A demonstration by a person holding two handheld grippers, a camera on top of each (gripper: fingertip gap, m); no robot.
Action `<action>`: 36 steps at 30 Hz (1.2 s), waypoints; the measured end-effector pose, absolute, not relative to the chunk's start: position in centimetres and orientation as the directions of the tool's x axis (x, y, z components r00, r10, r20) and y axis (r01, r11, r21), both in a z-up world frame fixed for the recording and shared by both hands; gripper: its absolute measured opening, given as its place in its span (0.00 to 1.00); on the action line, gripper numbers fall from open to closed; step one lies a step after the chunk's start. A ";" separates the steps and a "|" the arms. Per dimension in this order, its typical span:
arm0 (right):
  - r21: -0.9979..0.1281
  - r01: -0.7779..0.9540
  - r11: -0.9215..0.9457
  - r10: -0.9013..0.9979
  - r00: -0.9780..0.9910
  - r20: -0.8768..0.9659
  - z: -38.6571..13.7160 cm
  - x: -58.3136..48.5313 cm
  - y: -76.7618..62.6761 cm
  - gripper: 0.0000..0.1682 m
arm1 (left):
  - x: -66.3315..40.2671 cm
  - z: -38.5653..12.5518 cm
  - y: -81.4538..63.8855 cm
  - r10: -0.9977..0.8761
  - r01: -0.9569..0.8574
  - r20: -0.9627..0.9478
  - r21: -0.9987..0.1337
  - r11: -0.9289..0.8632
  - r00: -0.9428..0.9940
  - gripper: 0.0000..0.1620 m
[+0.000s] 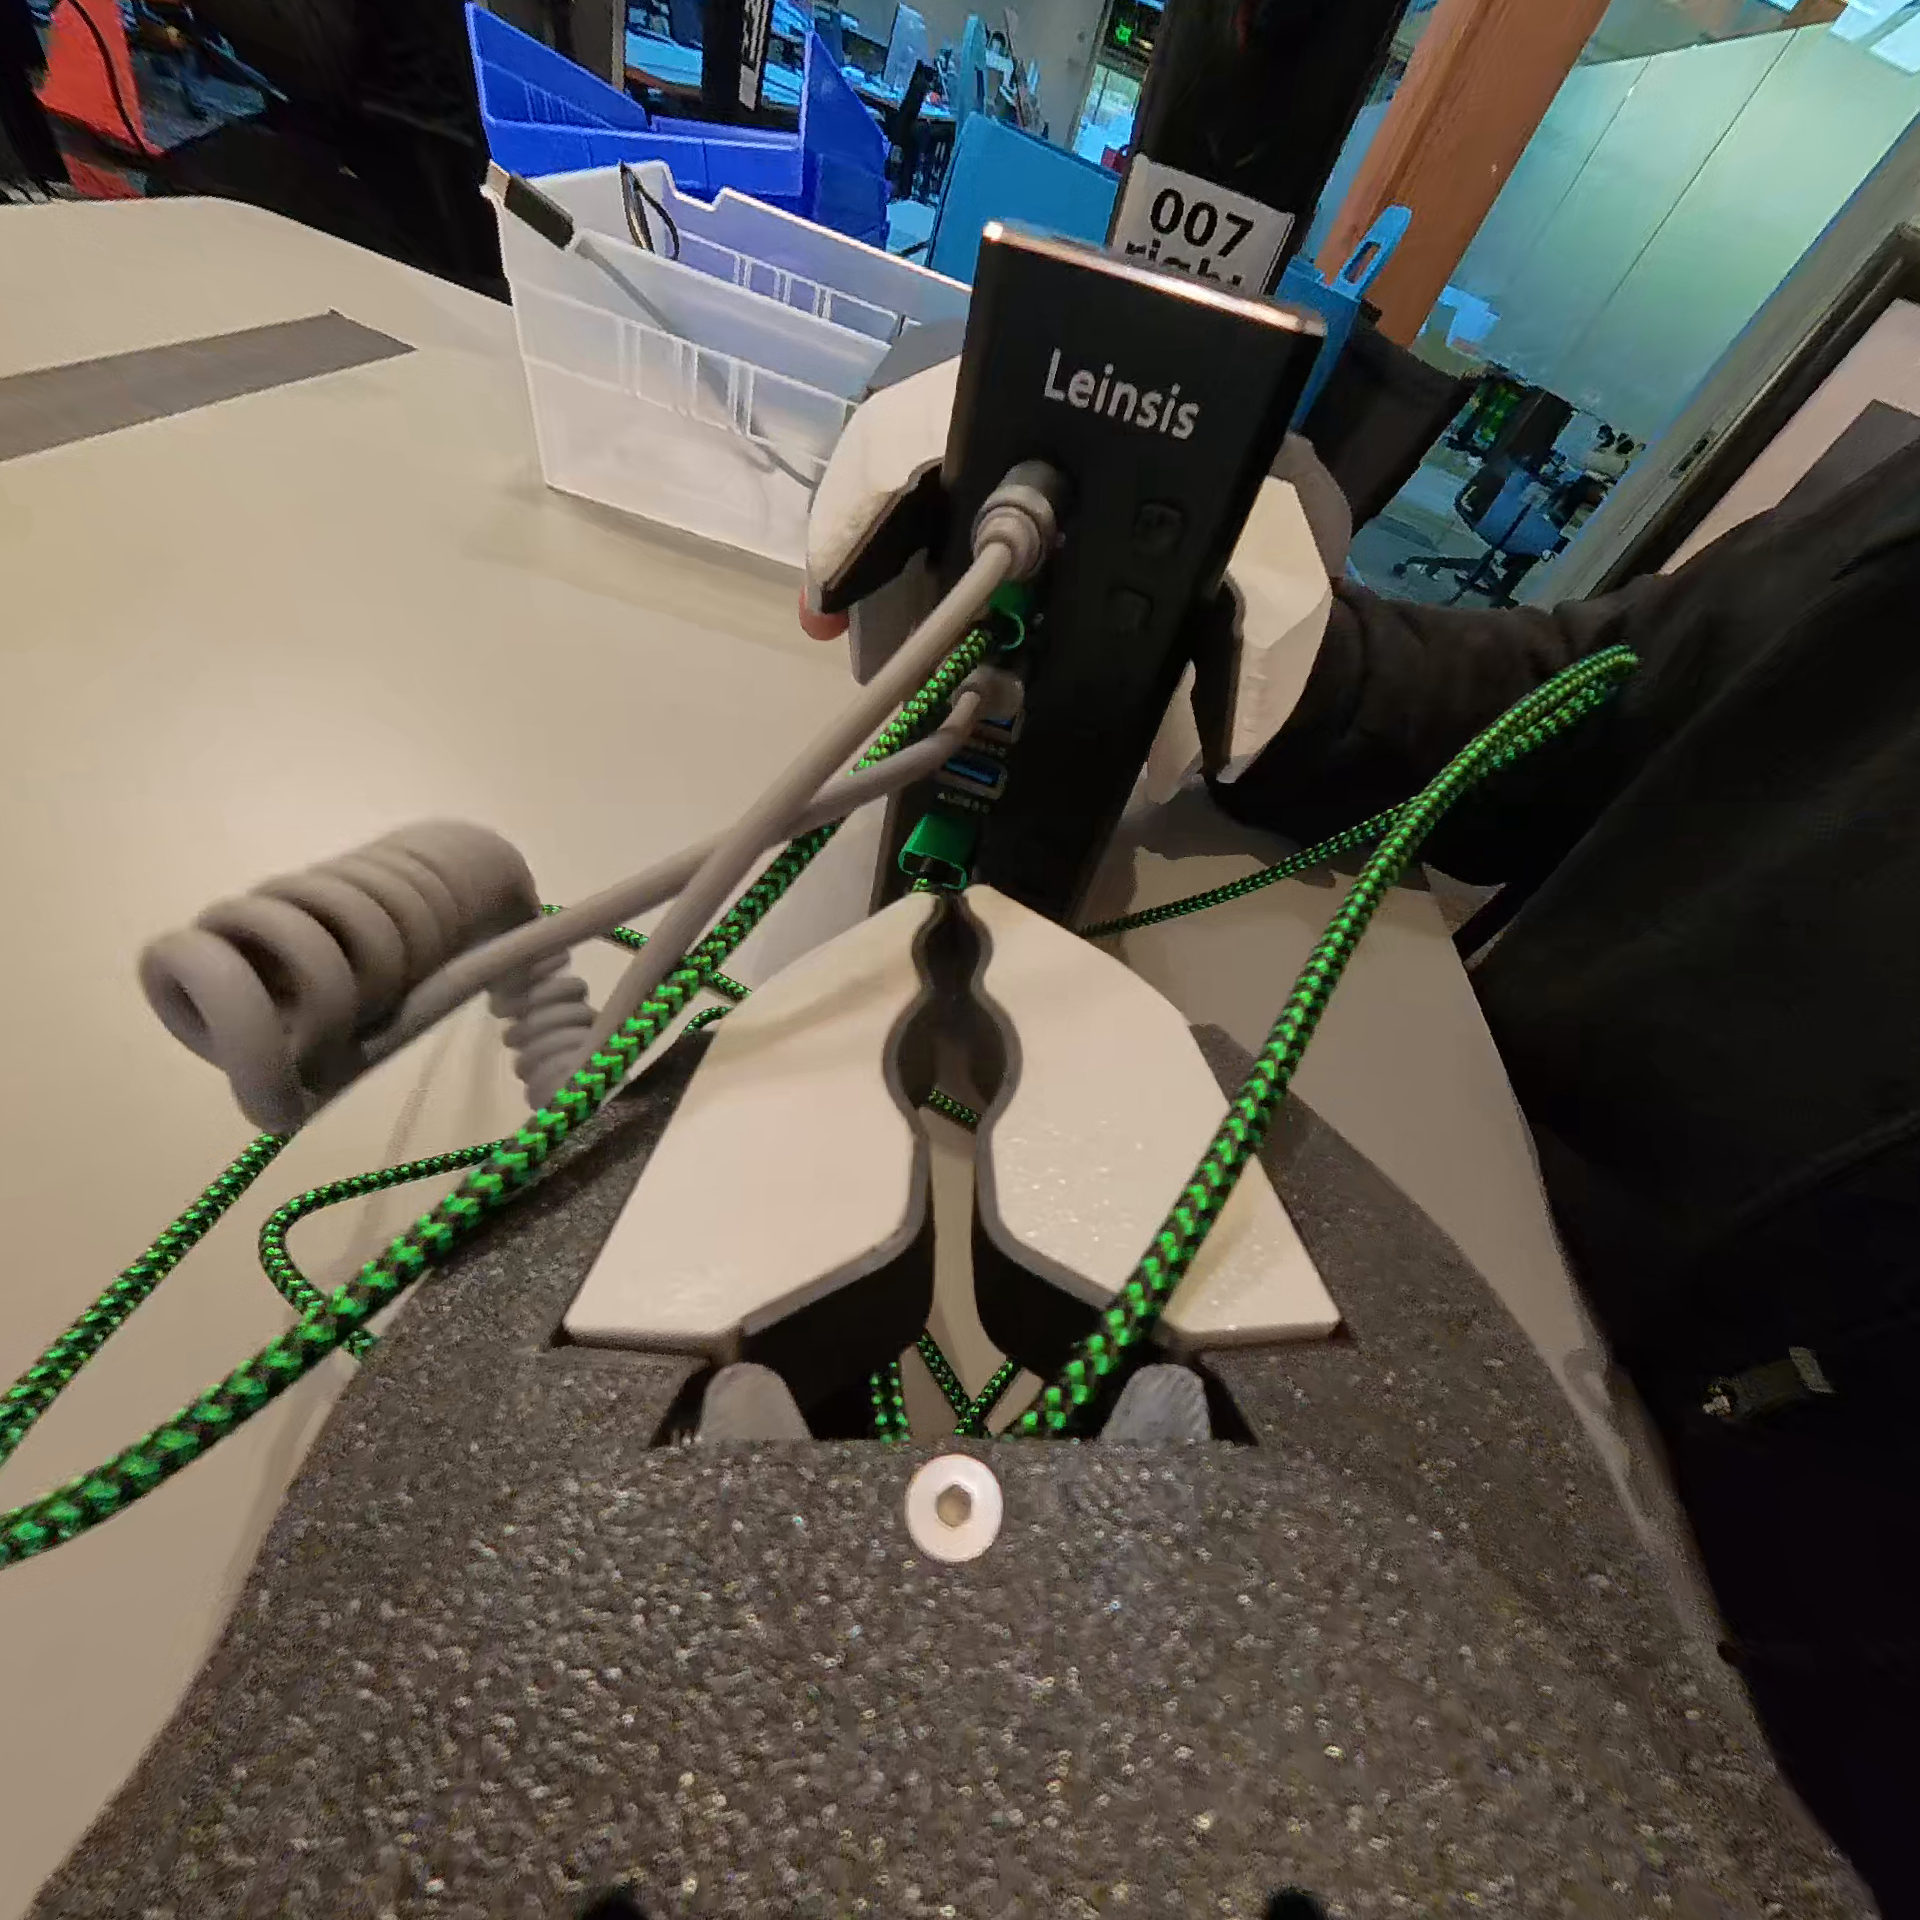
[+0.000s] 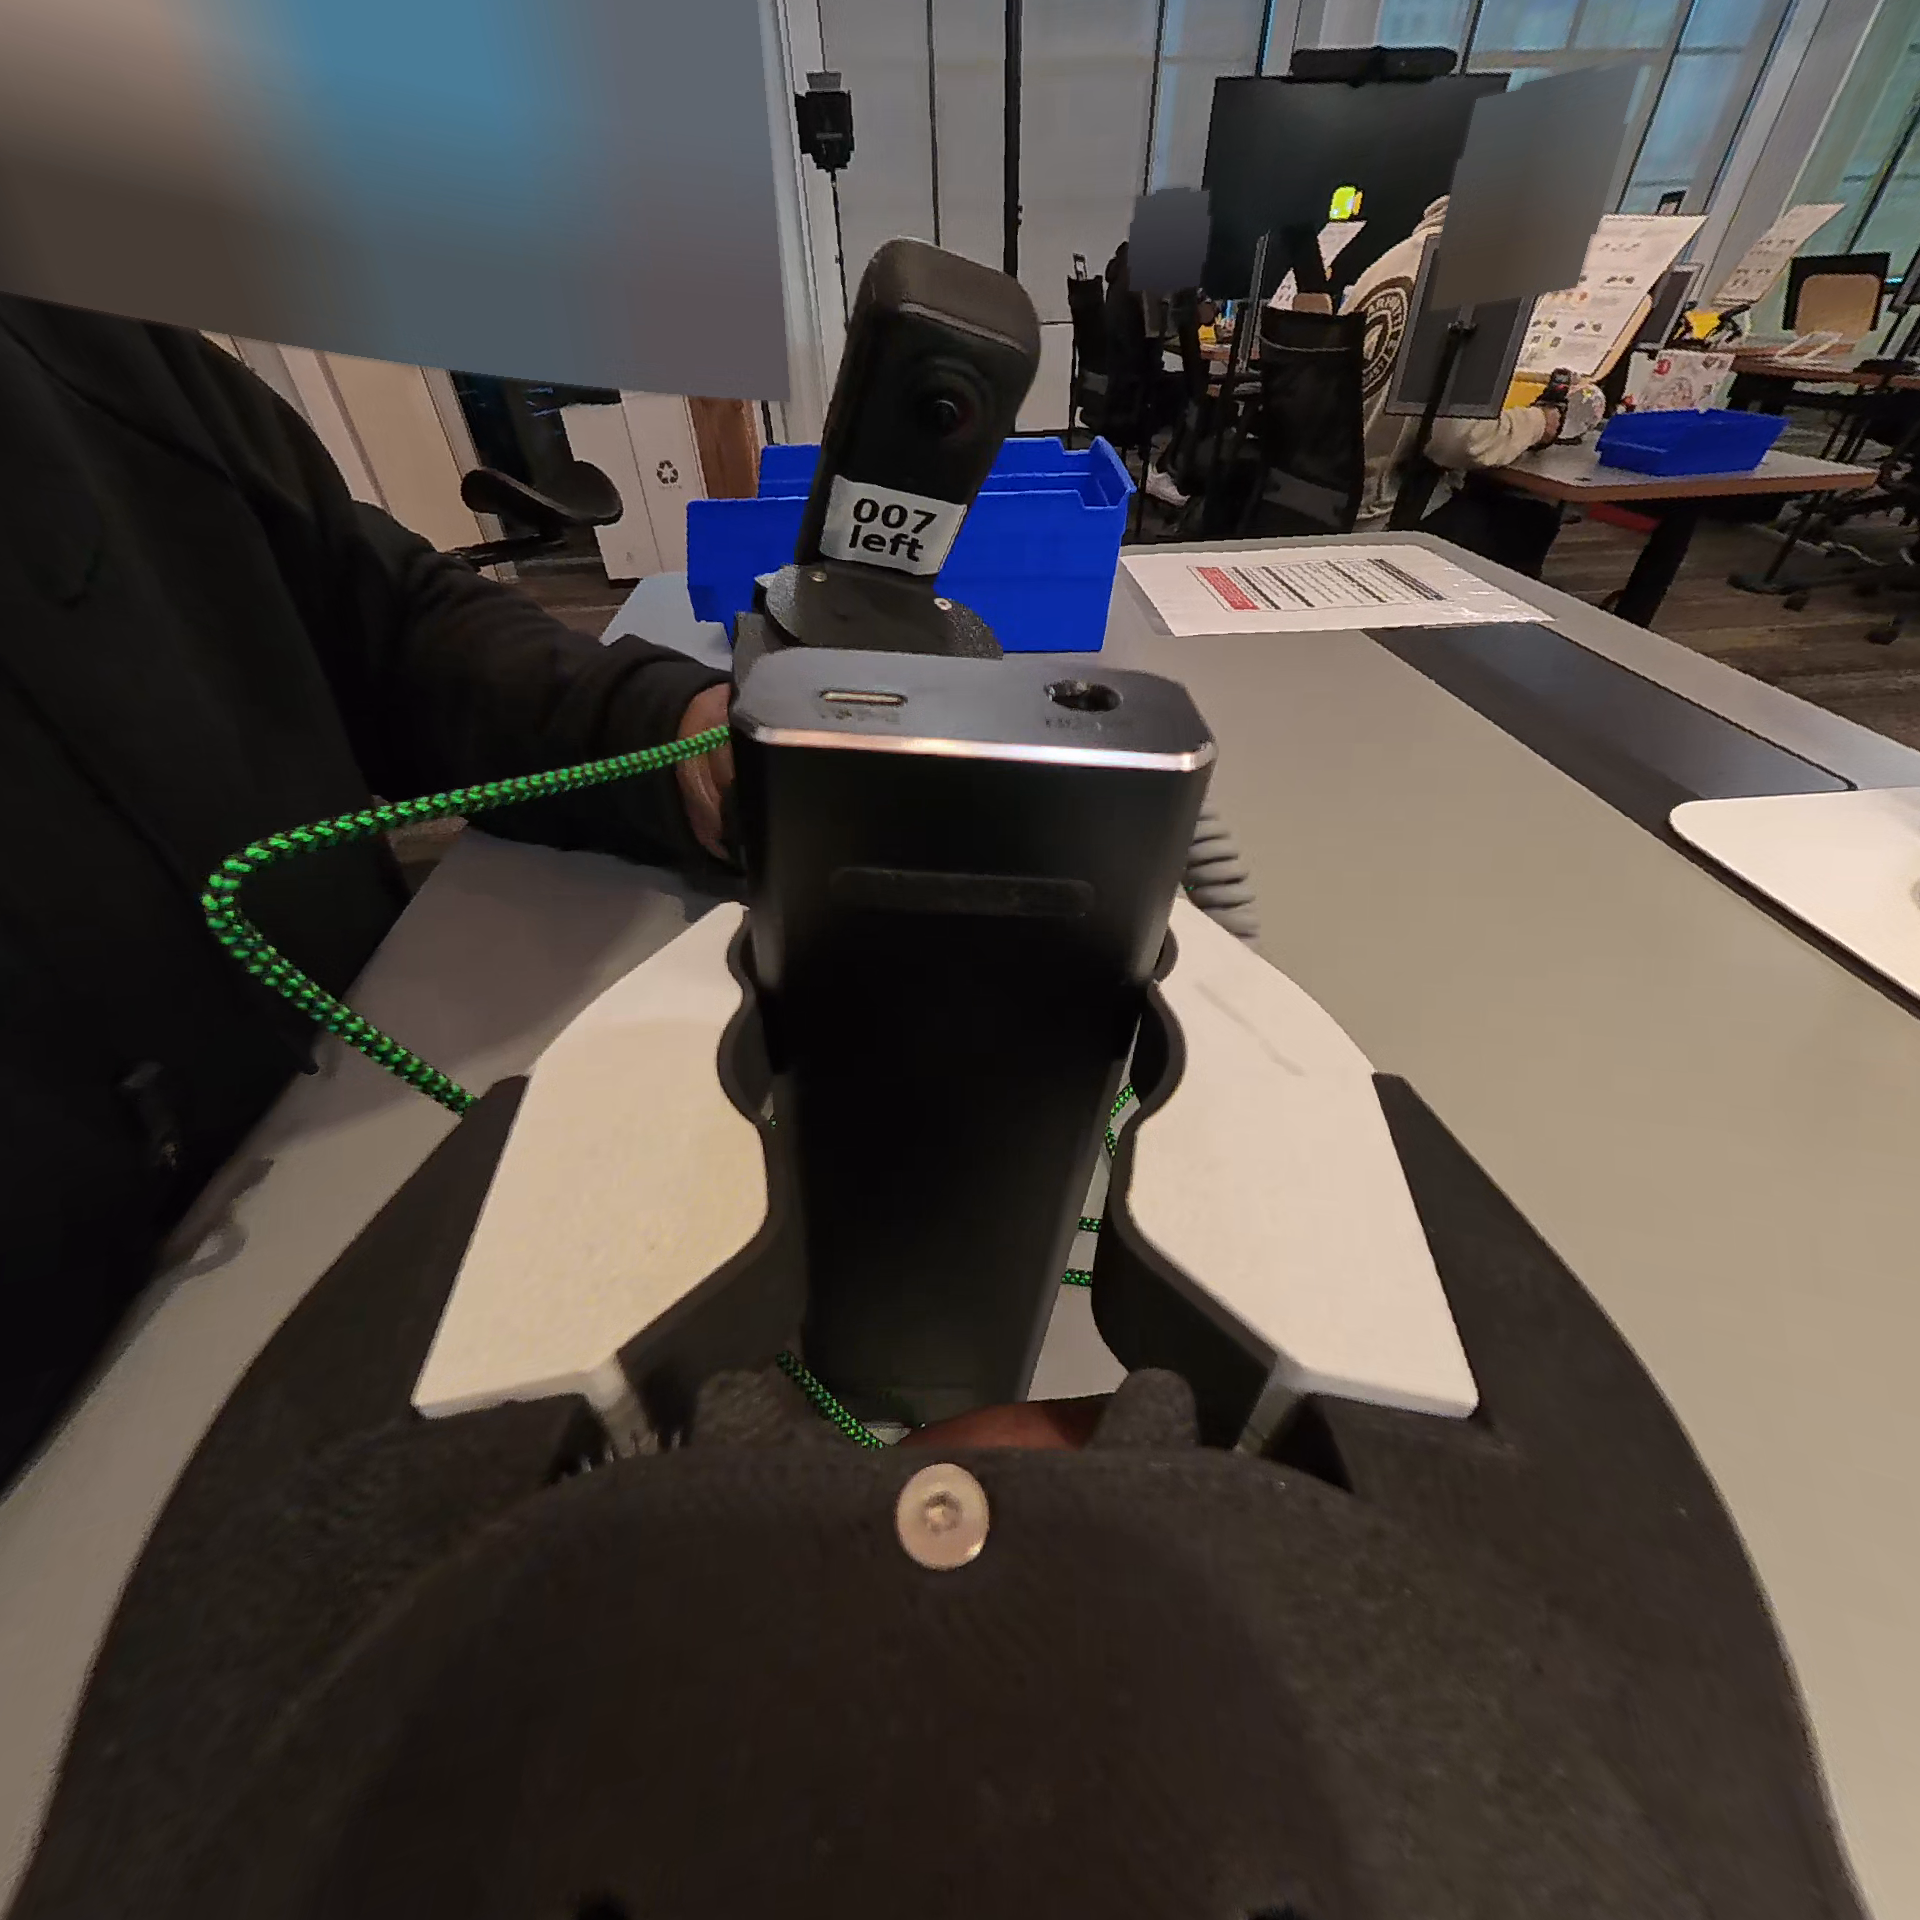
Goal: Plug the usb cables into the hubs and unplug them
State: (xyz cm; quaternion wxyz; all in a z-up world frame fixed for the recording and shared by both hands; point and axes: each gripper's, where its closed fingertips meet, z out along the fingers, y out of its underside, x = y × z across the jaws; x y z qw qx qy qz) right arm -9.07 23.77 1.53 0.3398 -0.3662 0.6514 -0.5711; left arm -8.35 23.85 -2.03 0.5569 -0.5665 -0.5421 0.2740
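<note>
My right hand-held gripper [image 2: 951,1039] clamps the black usb hub [image 2: 966,997] by its two long edges and holds it upright above the desk [image 2: 1507,935], its narrow end face with two small sockets turned up toward the right wrist camera. In the left wrist view the same hub [image 1: 1101,582] shows its port side. A grey cable [image 1: 831,727] is plugged in near the top, a second grey plug sits lower, and a green plug [image 1: 938,847] sits in the lowest port. My left hand-held gripper [image 1: 948,920] has its white fingers [image 1: 800,1132] drawn together just under that green plug; their tips seem to touch the cable right below it, but I cannot tell whether they actually pinch it. The green braided cable [image 1: 540,1132] loops across the left gripper's body and trails off over the desk to the left, and another run [image 2: 312,997] curves past my dark sleeve. The grey cable's coiled part [image 1: 312,956] hangs to the left. A clear plastic bin [image 1: 675,395] stands on the desk behind the hub, with blue bins [image 1: 665,114] beyond it.
</note>
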 end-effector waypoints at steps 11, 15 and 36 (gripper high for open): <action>-0.984 -0.153 -0.087 -0.836 -0.525 0.156 2.5 -8.8 23.8 0.39 | -8.3 0.2 23.7 0.961 0.197 0.136 -0.976 0.089 0.241 0.00; -0.973 -0.185 -0.134 -0.809 -0.546 0.216 2.8 -9.5 23.5 0.39 | -8.6 -0.6 23.8 0.972 0.234 0.089 -0.972 0.037 0.219 0.00; -0.978 -0.210 0.017 -0.810 -0.576 0.109 1.5 -11.9 22.5 0.36 | -9.4 -2.4 24.0 0.972 0.311 0.129 -0.948 0.064 0.194 0.00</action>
